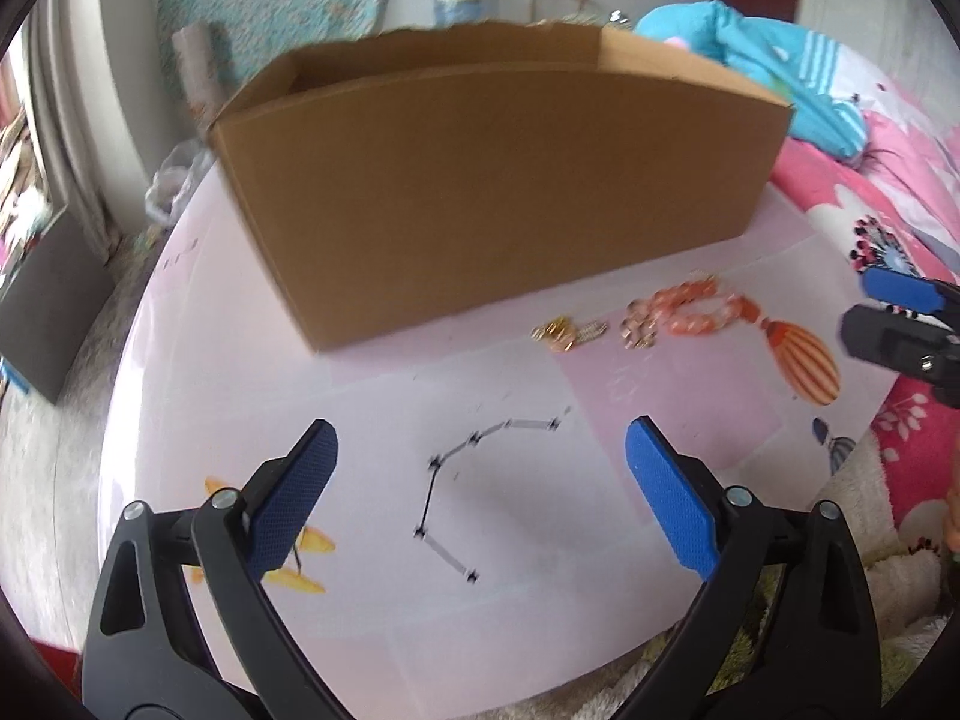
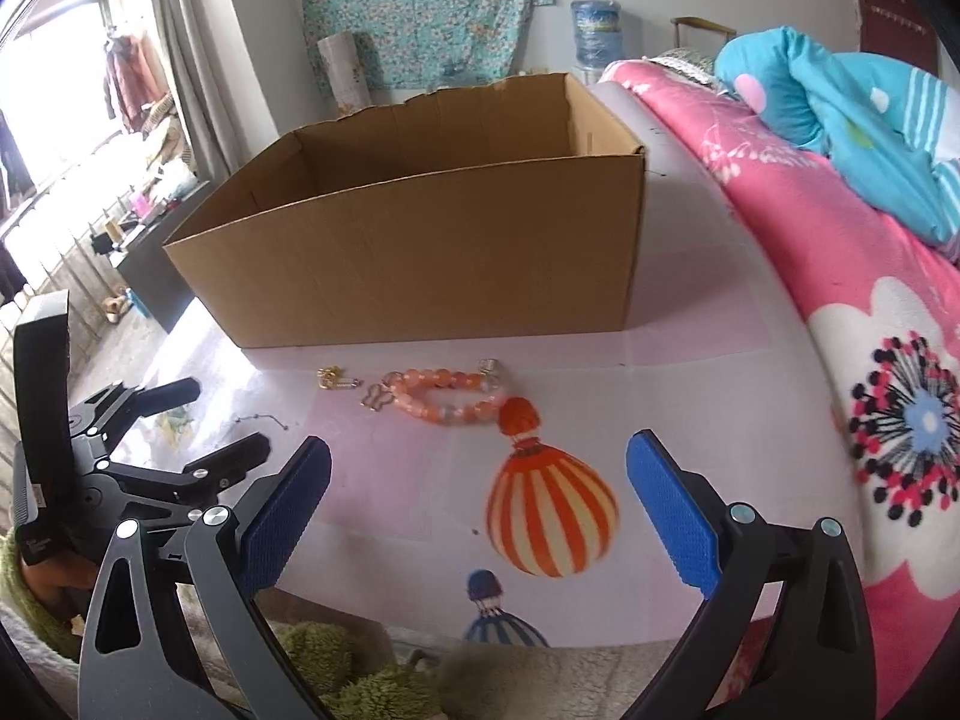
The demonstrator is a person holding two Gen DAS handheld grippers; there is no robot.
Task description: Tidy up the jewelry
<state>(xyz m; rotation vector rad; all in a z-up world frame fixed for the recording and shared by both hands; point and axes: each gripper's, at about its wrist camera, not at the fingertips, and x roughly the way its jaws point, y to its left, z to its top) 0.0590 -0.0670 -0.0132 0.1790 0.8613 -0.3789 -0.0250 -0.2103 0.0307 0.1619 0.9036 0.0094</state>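
Observation:
A thin black and silver chain (image 1: 456, 480) lies on the white table cover, between the spread fingers of my left gripper (image 1: 480, 468), which is open and empty just above it. An orange bead bracelet (image 2: 450, 399) lies in front of the cardboard box (image 2: 420, 240), with a small rose-gold charm (image 2: 378, 399) and gold pieces (image 2: 336, 381) to its left. My right gripper (image 2: 480, 480) hovers open over the table, short of the bracelet, holding nothing. In the left wrist view the bracelet (image 1: 690, 309) and gold pieces (image 1: 567, 333) lie ahead to the right, near the right gripper (image 1: 864, 312).
The open-topped box (image 1: 498, 180) fills the back of the table. A pink flowered quilt (image 2: 870, 330) and a blue blanket (image 2: 840, 96) lie on the bed to the right. Printed balloons (image 2: 549, 516) mark the table cover. A green fuzzy rug (image 2: 360, 672) lies below the near edge.

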